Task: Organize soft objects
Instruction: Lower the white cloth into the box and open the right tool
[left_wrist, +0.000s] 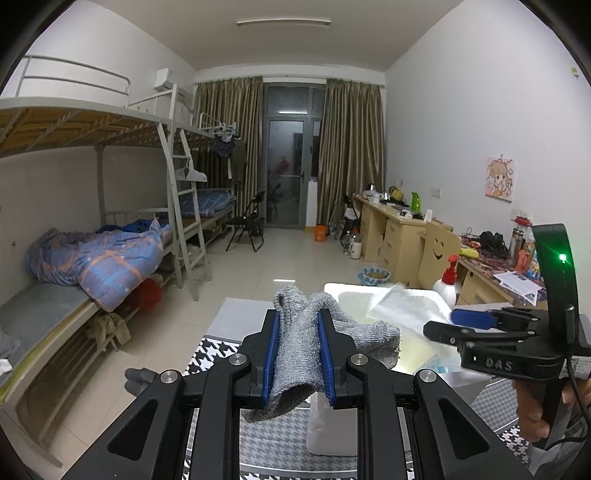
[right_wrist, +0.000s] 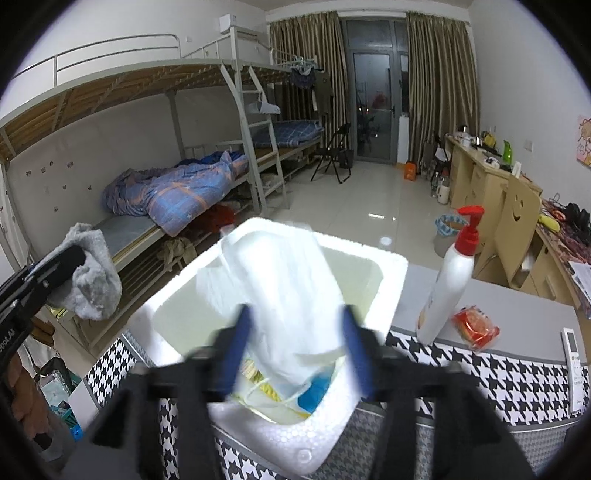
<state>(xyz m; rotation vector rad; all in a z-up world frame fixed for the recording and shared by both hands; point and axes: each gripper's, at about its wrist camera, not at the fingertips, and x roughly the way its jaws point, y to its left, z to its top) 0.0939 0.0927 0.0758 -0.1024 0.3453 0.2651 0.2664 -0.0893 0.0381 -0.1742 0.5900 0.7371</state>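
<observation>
My left gripper (left_wrist: 298, 325) is shut on a grey knitted cloth (left_wrist: 295, 354) and holds it in the air just left of a white foam box (left_wrist: 347, 288). The same cloth hangs at the left of the right wrist view (right_wrist: 90, 280). My right gripper (right_wrist: 295, 347) is open over the near rim of the foam box (right_wrist: 391, 269), blurred by motion. A white plastic bag (right_wrist: 280, 280) lies between its blue fingers, inside the box, over yellow and blue packets. In the left wrist view the right gripper (left_wrist: 439, 326) sits at the right over the box.
A white pump bottle with a red top (right_wrist: 452, 280), a red packet (right_wrist: 476, 326) and a remote (right_wrist: 574, 365) lie on the houndstooth-covered table (right_wrist: 480, 365). Bunk beds (left_wrist: 92, 258) stand left, desks and a chair (left_wrist: 439, 254) right.
</observation>
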